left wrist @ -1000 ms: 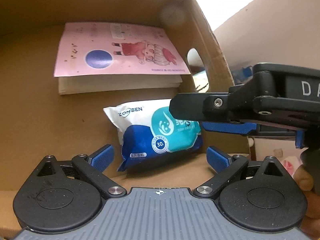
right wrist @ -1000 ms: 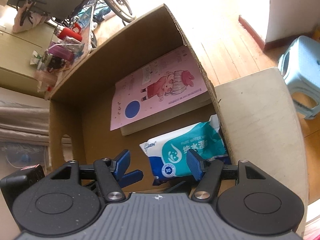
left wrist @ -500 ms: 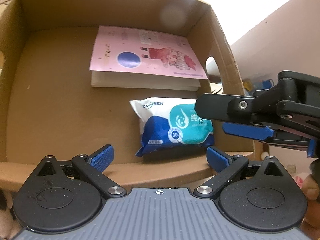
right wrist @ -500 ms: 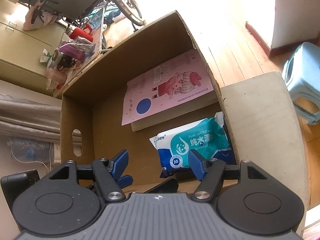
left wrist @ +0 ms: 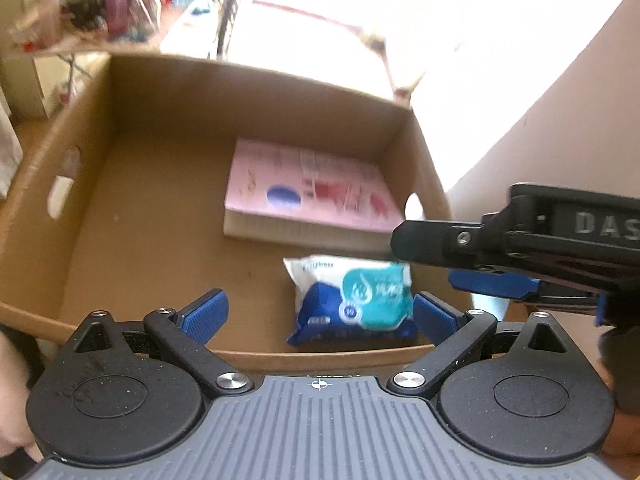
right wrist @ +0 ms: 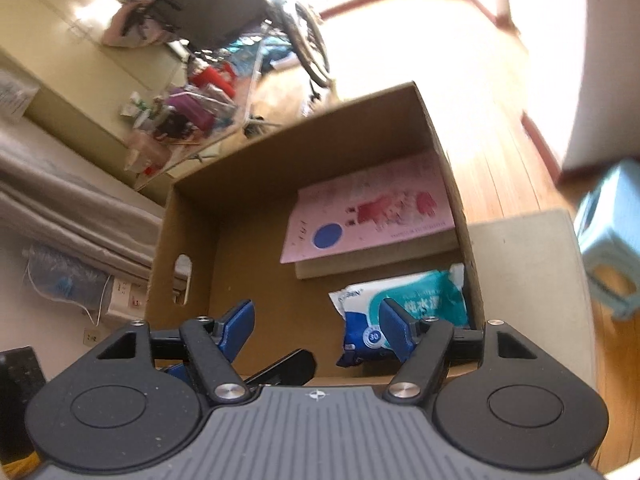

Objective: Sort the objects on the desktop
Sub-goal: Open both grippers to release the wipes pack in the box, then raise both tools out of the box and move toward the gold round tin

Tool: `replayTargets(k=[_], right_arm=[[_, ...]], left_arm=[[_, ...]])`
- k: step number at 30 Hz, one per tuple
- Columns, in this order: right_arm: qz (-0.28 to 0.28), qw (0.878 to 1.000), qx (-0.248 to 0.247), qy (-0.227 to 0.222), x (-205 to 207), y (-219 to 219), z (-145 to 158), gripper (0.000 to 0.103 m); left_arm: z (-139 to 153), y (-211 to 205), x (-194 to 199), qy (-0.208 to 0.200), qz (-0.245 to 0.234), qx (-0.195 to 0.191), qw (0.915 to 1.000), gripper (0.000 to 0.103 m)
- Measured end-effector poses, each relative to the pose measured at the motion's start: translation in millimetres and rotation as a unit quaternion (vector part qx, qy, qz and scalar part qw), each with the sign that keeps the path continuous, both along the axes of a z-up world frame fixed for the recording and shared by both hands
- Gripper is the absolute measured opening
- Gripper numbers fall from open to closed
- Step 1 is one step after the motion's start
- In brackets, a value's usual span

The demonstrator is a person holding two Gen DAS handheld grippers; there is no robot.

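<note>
Left wrist view is blurred, so the print on the things inside the cardboard box (left wrist: 132, 184) cannot be read. The left gripper (left wrist: 320, 312) has its jaws wide apart with nothing between the pads; it hangs above the near wall of the box. The pack of wet wipes (left wrist: 352, 300) lies on the box floor near the right wall, and its upper right corner is covered by the right gripper (left wrist: 452, 256), which comes in from the right side. Behind the pack, a pink book (left wrist: 308, 188) lies flat in the far right corner, just beside the pack.

In the right wrist view, the right gripper's jaws have just been opening and now stand well apart, and they hold nothing. One blue finger (right wrist: 394, 328) hides part of the pack, and the right wall of the box cuts off the pack's far end. Below the left finger, a dark part of the other gripper shows only partly. The light blue stool (right wrist: 612, 248) at the right edge is smeared and cut off by the frame.
</note>
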State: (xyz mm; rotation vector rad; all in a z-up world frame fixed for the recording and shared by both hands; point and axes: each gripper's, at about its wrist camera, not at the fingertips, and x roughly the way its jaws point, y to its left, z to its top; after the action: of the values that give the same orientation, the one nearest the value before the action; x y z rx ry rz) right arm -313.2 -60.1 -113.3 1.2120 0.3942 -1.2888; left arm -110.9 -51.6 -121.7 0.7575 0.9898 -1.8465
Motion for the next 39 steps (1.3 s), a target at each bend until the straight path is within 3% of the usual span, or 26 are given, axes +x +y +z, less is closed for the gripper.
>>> replayTargets(k=[4, 9, 19, 24, 30, 35, 39], right_arm=[[0.035, 0.998, -0.039, 0.019, 12, 12, 14, 0.078], [0.094, 0.993, -0.06, 0.034, 33, 28, 25, 0.081], [0.194, 0.979, -0.064, 0.024, 81, 71, 20, 0.089], [0.235, 0.971, -0.048, 0.018, 104, 87, 1, 0.088], [0.286, 0.958, -0.017, 0.023, 130, 96, -29, 0.078], [0.32, 0.947, 0.024, 0.02, 146, 96, -59, 0.062], [0.331, 0.941, 0.066, 0.018, 153, 88, -80, 0.05]], left_arm=[[14, 27, 18, 0.03, 0.027, -0.04, 0.9984, 0.1], [14, 61, 44, 0.039, 0.064, -0.044, 0.9962, 0.1], [-10, 123, 97, -0.015, 0.121, 0.008, 0.9925, 0.1], [-34, 143, 99, -0.062, 0.112, 0.023, 0.9915, 0.1], [-55, 161, 93, -0.1, 0.085, 0.006, 0.9913, 0.097], [-69, 170, 85, -0.119, 0.069, -0.013, 0.9905, 0.092], [-78, 169, 87, -0.121, 0.082, -0.013, 0.9892, 0.084]])
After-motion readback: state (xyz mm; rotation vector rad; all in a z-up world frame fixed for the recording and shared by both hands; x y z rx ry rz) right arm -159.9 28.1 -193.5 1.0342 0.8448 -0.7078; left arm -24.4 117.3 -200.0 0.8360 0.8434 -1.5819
